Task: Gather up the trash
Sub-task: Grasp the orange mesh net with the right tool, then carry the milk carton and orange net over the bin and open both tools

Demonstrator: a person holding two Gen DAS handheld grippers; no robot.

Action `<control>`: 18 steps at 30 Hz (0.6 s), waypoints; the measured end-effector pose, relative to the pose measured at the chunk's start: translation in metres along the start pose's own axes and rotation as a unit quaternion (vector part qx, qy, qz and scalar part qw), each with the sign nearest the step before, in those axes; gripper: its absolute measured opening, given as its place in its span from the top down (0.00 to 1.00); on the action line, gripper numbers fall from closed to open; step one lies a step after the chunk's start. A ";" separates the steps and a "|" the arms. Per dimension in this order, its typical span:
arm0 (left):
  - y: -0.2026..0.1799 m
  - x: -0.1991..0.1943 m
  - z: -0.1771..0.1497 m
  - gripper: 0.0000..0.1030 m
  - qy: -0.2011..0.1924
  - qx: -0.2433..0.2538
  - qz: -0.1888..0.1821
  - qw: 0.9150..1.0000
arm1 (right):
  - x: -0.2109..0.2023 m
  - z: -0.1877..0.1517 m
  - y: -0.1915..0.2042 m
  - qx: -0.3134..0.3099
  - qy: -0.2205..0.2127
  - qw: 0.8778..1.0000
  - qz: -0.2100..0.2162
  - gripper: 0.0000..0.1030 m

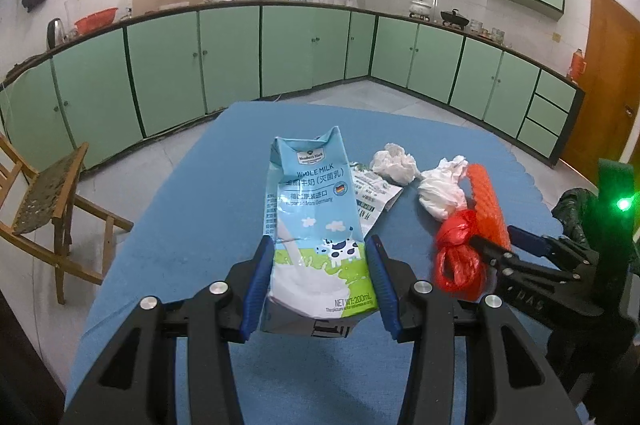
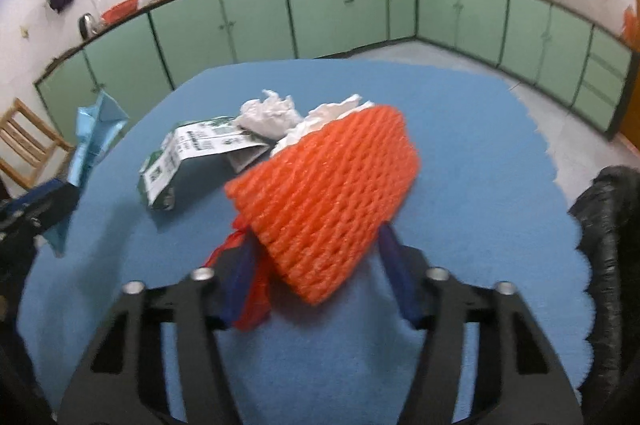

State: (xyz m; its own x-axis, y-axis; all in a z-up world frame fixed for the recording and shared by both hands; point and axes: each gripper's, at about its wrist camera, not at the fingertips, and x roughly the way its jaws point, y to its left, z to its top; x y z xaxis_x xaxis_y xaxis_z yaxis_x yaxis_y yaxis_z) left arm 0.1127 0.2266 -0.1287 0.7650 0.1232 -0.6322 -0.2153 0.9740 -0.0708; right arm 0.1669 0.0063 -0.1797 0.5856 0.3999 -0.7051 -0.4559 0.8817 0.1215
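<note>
While the left gripper [image 1: 320,281] has the milk carton [image 1: 312,217] squeezed between its blue pads and lifted off the blue table [image 1: 160,245], the right gripper [image 2: 316,277] is working on the orange foam net [image 2: 332,201]. The net sits between the right jaws, and they look pressed into its sides, so I'd call that a grip, though the right wrist view is a bit smeared and the contact on the left pad [image 2: 240,277] is muddled by the red plastic bag [image 2: 248,289] bunched up right beside it. Can't tell if the bag is caught in the jaws too or just lying against them.

So step-wise, I'd say both hands are mid-pickup: carton secured, net being taken. Still on the table: two crumpled white tissues [image 1: 394,161] and a flattened printed box [image 2: 188,149], all huddled close behind the net.

Next move, as I read it, is carrying both pieces to a bin bag. There's something dark and crinkly at the right edge [image 2: 604,233] that might be one, but it's cut off, so that's a guess. The foam is squishy and light, so it needs a firm enough hold not to slip, and watch that red bag doesn't drag along half-caught.

Hard to see: the carton's bottom end is hidden behind the left jaws, and the underside of the net isn't visible at all.
</note>
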 end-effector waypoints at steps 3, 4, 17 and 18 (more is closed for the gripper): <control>0.000 0.001 -0.002 0.54 0.002 0.002 -0.003 1.000 | -0.006 -0.001 0.001 -0.006 0.004 1.000 0.012 0.77; -0.001 0.001 -0.002 0.54 0.002 0.003 -0.004 1.000 | -0.010 -0.002 0.002 -0.005 0.002 1.000 0.017 0.85; -0.014 -0.009 -0.004 0.54 -0.005 0.012 -0.023 1.000 | -0.052 -0.006 0.000 -0.009 -0.009 1.000 0.027 0.83; -0.015 -0.010 -0.005 0.54 -0.005 0.013 -0.024 1.000 | -0.052 -0.006 0.000 -0.009 -0.008 1.000 0.027 0.79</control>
State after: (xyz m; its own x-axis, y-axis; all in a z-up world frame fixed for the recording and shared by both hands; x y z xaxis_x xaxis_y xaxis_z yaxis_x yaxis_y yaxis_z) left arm 0.1055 0.2099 -0.1250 0.7804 0.0776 -0.6204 -0.1617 0.9835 -0.0805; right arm 0.1319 -0.0163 -0.1473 0.5704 0.4500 -0.6871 -0.4985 0.8545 0.1457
